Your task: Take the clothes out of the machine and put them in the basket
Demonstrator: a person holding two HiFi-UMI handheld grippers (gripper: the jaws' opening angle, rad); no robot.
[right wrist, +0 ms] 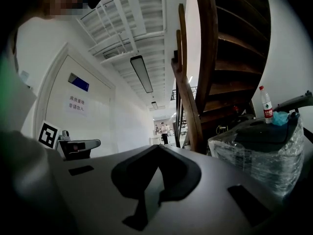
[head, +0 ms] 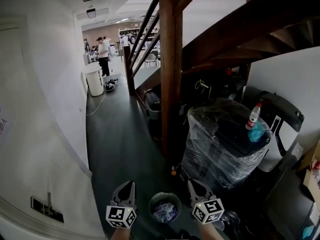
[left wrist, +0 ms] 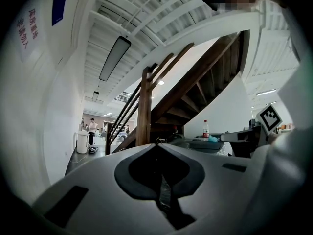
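Note:
A small round basket (head: 153, 204) stands on the dark floor low in the head view, with bluish-white clothes (head: 165, 212) crumpled inside it. My left gripper (head: 129, 184) hovers just left of the basket and my right gripper (head: 192, 184) just right of it, both above its rim. In the left gripper view my left gripper (left wrist: 157, 143) has its jaws together with nothing between them. My right gripper (right wrist: 157, 146) looks the same, shut and empty. Both point level down the corridor. A white and black machine (head: 280, 126) stands at the right, its opening hidden.
A wooden staircase post (head: 170, 69) rises just ahead. Right of it stands a plastic-wrapped block (head: 220, 144) with a bottle (head: 253, 116) and a blue cloth on top. A white wall runs along the left. People and a white bin (head: 94, 79) stand far down the corridor.

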